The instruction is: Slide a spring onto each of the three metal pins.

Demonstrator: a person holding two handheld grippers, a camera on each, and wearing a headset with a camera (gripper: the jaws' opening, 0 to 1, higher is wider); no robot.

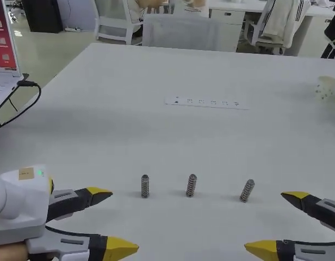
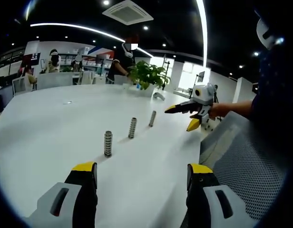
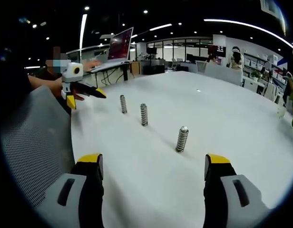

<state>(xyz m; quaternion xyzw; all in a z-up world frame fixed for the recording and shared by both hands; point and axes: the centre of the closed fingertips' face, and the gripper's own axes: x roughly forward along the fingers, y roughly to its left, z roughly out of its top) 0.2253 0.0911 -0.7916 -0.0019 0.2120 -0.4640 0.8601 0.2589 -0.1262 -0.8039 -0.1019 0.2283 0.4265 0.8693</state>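
The left spring [image 1: 145, 186], middle spring [image 1: 191, 185] and right spring [image 1: 247, 191] stand upright in a row on the white surface [image 1: 184, 136], well apart from one another. The left tool [image 1: 124, 220] and right tool [image 1: 264, 221] sit near, flanking the row, each with jaws spread wide, empty, touching nothing.

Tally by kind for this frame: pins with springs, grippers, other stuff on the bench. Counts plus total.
Pins wearing a spring: 3 (left pin, middle pin, right pin)
Grippers: 2 (left gripper, right gripper, both open)
Laptop: 1
White cup: 1
Total: 7
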